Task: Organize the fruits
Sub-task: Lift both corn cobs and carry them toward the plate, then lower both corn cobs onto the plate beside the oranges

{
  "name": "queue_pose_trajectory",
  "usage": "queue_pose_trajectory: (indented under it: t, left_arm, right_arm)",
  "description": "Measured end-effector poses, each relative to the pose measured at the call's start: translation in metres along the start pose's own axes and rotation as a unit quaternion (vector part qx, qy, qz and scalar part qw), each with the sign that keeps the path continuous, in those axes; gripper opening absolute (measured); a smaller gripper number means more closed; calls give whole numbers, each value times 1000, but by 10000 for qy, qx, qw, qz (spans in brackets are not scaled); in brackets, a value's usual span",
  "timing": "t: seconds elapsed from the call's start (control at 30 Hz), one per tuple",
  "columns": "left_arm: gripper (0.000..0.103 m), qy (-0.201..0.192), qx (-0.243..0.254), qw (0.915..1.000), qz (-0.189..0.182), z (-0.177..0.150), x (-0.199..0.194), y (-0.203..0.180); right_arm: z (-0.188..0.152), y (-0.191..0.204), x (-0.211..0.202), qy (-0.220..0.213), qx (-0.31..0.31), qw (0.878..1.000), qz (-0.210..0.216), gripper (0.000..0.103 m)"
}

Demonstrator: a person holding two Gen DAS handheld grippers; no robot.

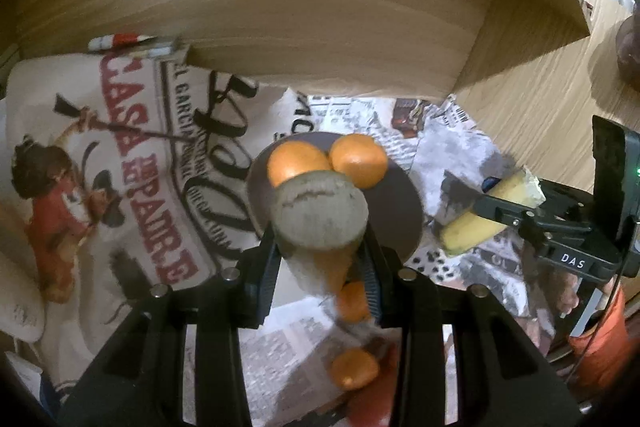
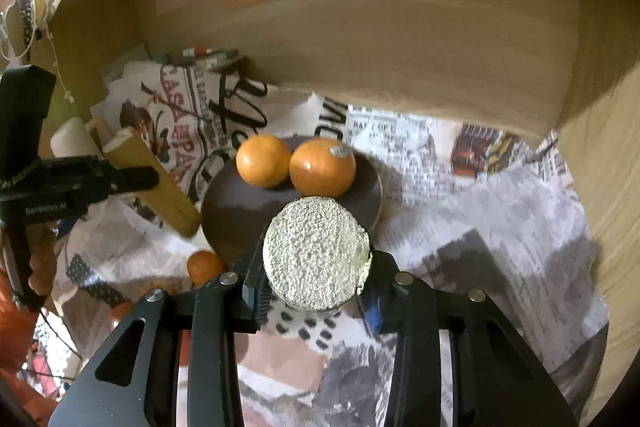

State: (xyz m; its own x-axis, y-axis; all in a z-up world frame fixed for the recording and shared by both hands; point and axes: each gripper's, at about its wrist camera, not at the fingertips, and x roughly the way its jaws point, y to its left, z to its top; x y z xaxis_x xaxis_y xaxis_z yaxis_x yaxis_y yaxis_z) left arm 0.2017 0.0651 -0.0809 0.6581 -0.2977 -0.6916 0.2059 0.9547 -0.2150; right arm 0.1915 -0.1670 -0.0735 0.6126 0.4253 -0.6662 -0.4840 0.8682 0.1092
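Left tool (image 1: 320,259) clamps banana (image 1: 320,215), cut end facing lens at frame centre. Right tool (image 2: 316,283) clamps another banana (image 2: 316,253). Plate (image 2: 236,211) crowded by oranges (image 2: 322,167); they may roll off if nudged.

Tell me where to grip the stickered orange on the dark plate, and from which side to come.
Grip the stickered orange across its widest middle, coming from above. It is round, so a grip elsewhere would likely slip. Its left flank sits against the other orange, so close on its near and far faces; the plate is bare in front.
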Motion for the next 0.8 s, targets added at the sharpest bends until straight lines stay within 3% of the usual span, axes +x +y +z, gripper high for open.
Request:
queue_pose_trajectory:
  t: [0.3,0.47,0.8]
  left_arm:
    - [37,120,-48,9990,-429,14,37,-20]
    - [37,182,-107,9986,-483,15,55,-25]
    - [38,261,-506,9969,-542,14,67,-3]
  right_arm:
    - [12,-2,16,8,-142,9998,-111,34]
    - [16,-5,33,106,-338,9989,-302,34]
    - [34,2,69,354,-670,9966,-329,34]
